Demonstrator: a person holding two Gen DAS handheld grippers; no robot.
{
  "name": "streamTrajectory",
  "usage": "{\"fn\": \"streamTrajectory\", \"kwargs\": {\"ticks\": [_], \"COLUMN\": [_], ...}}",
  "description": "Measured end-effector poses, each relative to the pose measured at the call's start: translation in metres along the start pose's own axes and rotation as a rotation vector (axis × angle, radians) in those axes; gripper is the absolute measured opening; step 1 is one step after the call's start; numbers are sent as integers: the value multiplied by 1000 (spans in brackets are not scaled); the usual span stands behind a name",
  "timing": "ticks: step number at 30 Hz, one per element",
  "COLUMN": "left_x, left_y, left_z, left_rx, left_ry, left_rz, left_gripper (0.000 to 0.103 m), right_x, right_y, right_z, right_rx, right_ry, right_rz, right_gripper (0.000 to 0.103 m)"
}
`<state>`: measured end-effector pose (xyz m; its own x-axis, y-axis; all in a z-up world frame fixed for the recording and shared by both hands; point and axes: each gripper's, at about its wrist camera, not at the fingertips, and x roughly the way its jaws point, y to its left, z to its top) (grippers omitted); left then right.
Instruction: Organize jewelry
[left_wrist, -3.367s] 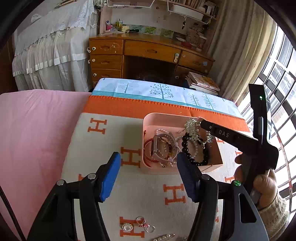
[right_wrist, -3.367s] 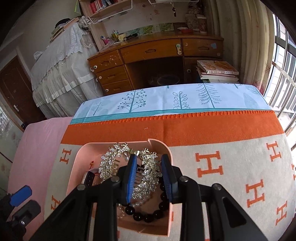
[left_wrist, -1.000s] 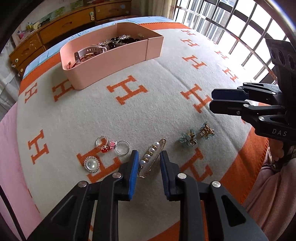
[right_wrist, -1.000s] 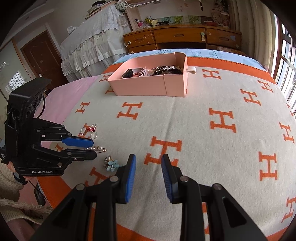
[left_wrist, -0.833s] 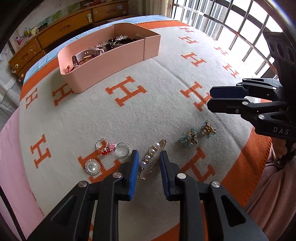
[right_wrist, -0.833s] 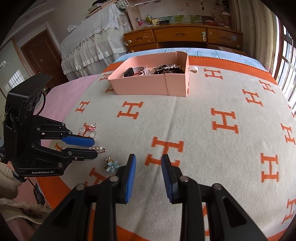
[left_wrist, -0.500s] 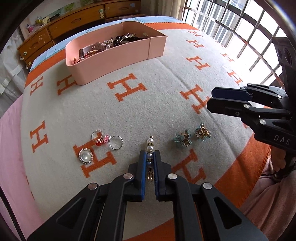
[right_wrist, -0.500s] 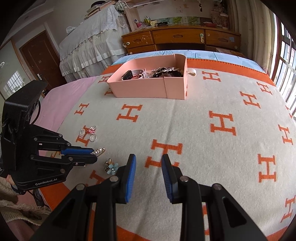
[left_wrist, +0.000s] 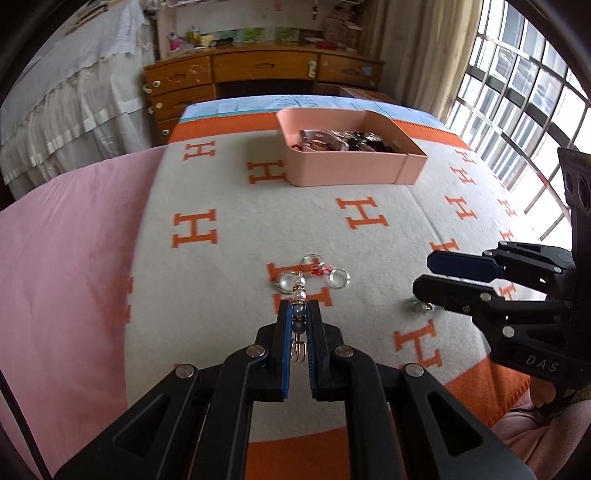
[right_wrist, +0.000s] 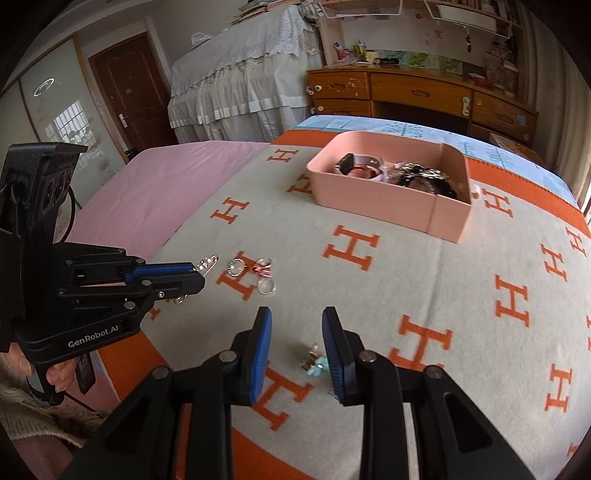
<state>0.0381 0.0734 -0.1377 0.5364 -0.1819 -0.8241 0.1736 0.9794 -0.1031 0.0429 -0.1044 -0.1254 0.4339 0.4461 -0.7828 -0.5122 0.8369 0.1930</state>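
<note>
My left gripper (left_wrist: 298, 308) is shut on a gold pearl pin (left_wrist: 298, 295) and holds it above the blanket; the pin also shows in the right wrist view (right_wrist: 206, 264). My right gripper (right_wrist: 296, 319) is open, low over two small flower hair clips (right_wrist: 314, 362), which lie between its fingers. A pearl brooch (right_wrist: 236, 267), a red ring (right_wrist: 263, 266) and a plain ring (right_wrist: 266, 286) lie on the blanket. The pink tray (left_wrist: 347, 173) holding a watch, beads and hair ornaments stands at the far side.
The orange and cream H-pattern blanket (left_wrist: 229, 206) covers the bed, with a pink sheet (left_wrist: 66, 236) to the left. A wooden desk (left_wrist: 258, 74) stands beyond the bed. Windows are on the right.
My left gripper closed on the pearl pin and lifted it off the blanket. My right gripper moved down to the left over the flower clips and stays open.
</note>
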Motion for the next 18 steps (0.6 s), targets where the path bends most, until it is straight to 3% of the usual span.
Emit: {"fn": "streamTrajectory", "kwargs": {"ticks": [4, 9, 18], "left_x": [-6, -3, 5], "left_y": [26, 42, 58], "left_z": [-5, -13, -20], "left_rx": [-96, -146, -185], "left_ry": [-21, -23, -14], "left_rz": [3, -9, -63], "left_gripper": [5, 5, 5], "right_x": [21, 51, 76], "right_y": [23, 43, 54], "right_z": [9, 14, 20], "right_rx": [-49, -72, -19], "right_ry": [27, 82, 112], "right_rz": [78, 105, 62], "right_gripper": [29, 29, 29]}}
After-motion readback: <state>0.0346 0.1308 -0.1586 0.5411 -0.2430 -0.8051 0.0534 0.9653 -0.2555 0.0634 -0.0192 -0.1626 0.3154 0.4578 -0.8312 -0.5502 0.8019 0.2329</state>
